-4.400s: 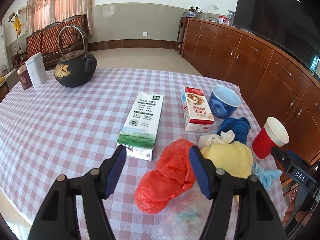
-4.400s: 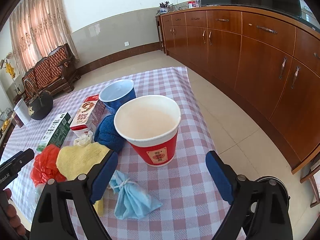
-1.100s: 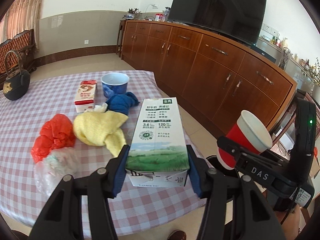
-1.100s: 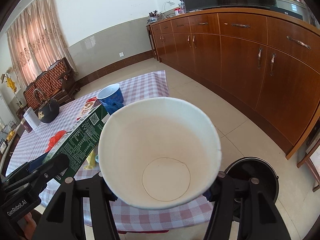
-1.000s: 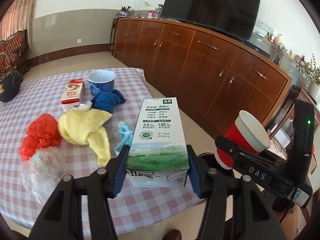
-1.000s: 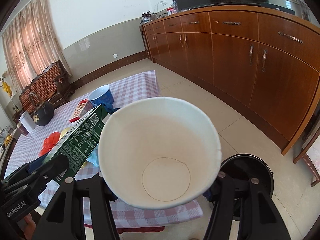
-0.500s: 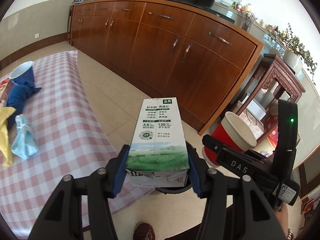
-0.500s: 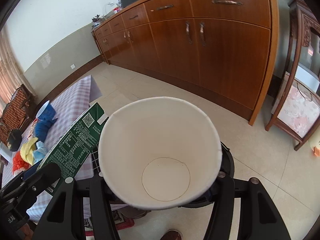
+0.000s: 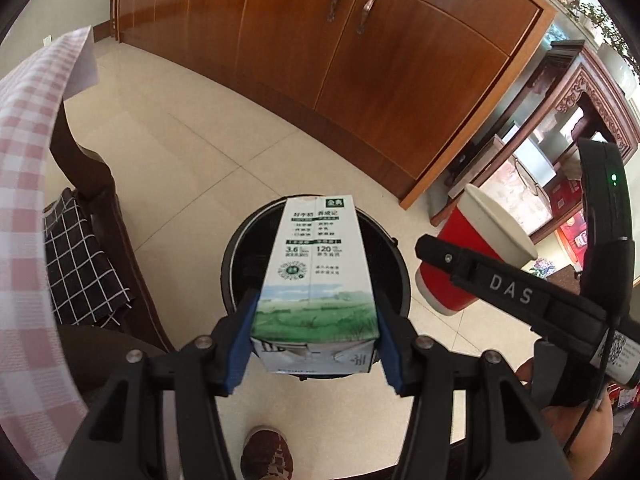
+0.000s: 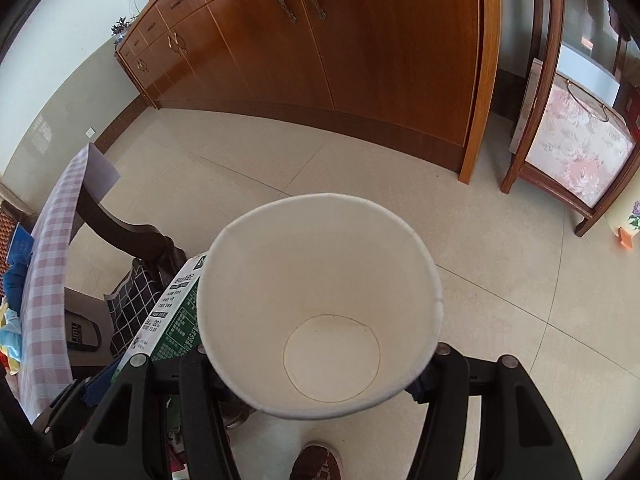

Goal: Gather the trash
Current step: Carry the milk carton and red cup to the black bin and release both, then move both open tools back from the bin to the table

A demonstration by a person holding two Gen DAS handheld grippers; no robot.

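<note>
Green-and-white milk carton [image 9: 316, 280], clamped in the left tool [image 9: 314, 338], now hangs at frame centre over the round black bin [image 9: 240, 248], no longer above the checked worktop [image 9: 24, 128]. Right tool [image 10: 320, 364] grips the red paper cup [image 9: 460, 256] beside it; dropping looks next.

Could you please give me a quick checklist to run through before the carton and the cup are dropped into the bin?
1. Left tongs gripping the carton: ok, blue pads press both sides.
2. Right tongs gripping the cup: ok, held at its base.
3. Carton lined up with the bin: ok, the black rim shows behind it in the left view.
4. Cup lined up with the bin: not ok, in the left view it sits right of the rim.
5. Cup empty: ok, its inside is bare.
6. Room in the bin: cannot tell, the carton hides its inside.
</note>
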